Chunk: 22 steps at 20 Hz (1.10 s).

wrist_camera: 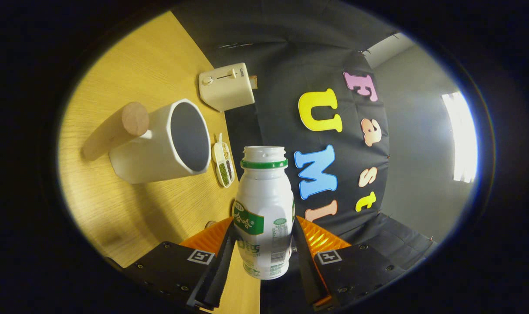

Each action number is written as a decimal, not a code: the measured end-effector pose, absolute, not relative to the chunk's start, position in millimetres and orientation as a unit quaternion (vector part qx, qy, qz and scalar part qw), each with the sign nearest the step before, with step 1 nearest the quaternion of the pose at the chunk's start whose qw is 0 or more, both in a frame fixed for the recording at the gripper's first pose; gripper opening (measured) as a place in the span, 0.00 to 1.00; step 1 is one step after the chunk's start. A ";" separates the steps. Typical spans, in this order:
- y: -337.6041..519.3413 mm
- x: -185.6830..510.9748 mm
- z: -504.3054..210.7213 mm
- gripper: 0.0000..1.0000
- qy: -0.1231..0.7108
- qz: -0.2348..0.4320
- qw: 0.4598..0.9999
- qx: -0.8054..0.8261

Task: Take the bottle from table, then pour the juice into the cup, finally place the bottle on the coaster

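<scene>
A small white bottle (263, 209) with a green neck ring and a green label sits between my two fingers, uncapped, its open mouth pointing away from me. My gripper (263, 237) is shut on the bottle's body, and the whole view is rolled, so the wooden table (129, 65) runs up the left side. A white cup (168, 141) with a round wooden handle (134, 118) stands on the table beyond and to the left of the bottle's mouth, its dark opening facing the bottle. The bottle's mouth is a little short of the cup's rim.
A cream toaster (226, 86) stands at the table's far edge beyond the cup. A small white dish (224, 165) holding green and dark beans lies between the cup and the bottle's neck. The black cloth wall hangs behind, with a grey wall and a bright light (460, 137) beside it.
</scene>
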State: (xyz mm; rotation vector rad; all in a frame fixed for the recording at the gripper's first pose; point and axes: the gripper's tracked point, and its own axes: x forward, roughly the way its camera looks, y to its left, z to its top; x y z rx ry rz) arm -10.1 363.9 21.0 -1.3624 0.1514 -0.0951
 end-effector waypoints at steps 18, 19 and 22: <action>374.0 -10.0 28.4 0.70 0.047 -0.059 0.717 -0.693; 373.6 -10.7 28.3 0.70 0.047 -0.060 0.712 -0.698; 376.5 -9.4 26.6 0.70 0.043 -0.057 0.704 -0.707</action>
